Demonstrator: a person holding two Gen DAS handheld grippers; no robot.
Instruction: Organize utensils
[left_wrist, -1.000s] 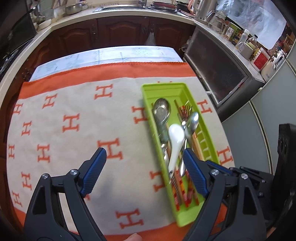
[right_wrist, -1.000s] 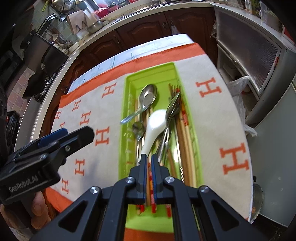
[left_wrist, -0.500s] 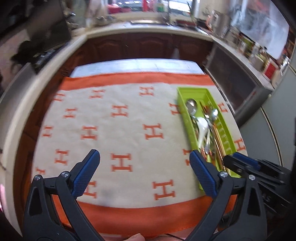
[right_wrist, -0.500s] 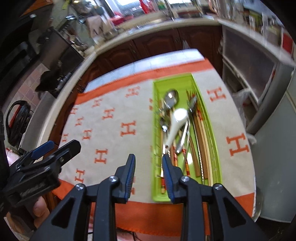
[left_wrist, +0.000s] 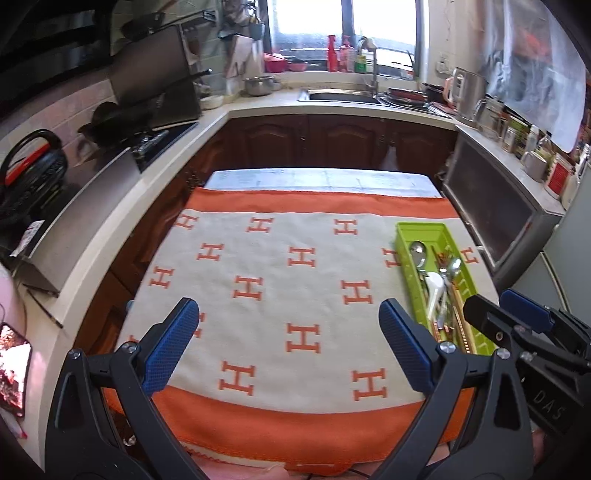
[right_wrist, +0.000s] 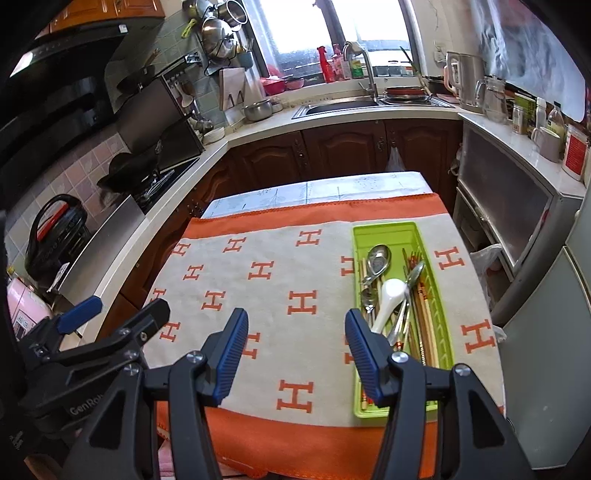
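bare cloth (right_wrist: 258, 295) left and centre (wide passage), green tray (right_wrist: 441, 332) blocking right edge

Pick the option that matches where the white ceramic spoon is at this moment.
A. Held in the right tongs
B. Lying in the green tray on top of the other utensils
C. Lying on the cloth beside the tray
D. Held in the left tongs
B: the white ceramic spoon lies in the green tray across the metal spoons and chopsticks, while the right tongs and left tongs are both open and hold nothing.
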